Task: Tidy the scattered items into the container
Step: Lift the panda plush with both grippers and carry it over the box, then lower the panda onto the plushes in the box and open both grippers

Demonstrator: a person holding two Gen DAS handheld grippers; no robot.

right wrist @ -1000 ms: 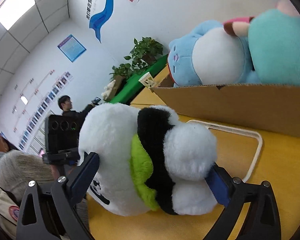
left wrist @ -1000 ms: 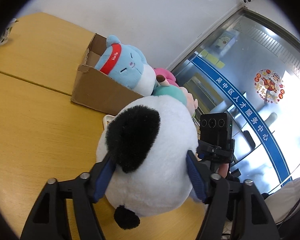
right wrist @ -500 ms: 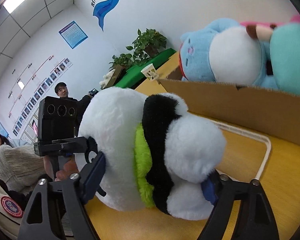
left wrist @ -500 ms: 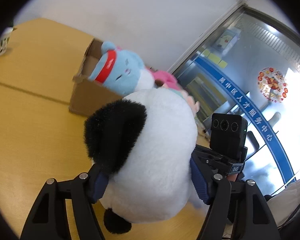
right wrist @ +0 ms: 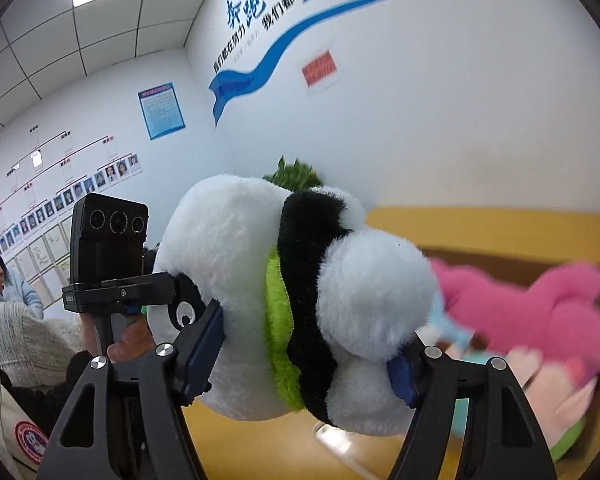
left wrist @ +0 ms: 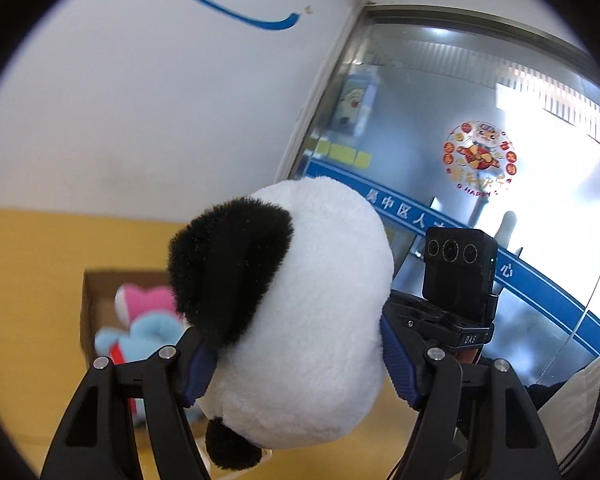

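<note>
A white and black panda plush with a green collar hangs in the air, held from both sides. My left gripper is shut on its head end, blue pads pressed into the fur. My right gripper grips the body, its jaws still closing on the panda between them. Below and beyond lies the open cardboard box, seen again as the box in the right wrist view. It holds a pink plush and a light blue plush.
The yellow wooden table carries the box, with a white wall behind it. A glass door stands to the right. A hand holds the left gripper's handle. Seated people are at the far left. A white frame lies on the table.
Both grippers have risen with the panda, lifting it off the table. The box now shows from above, its inside visible, and the right jaws have narrowed on the plush.
</note>
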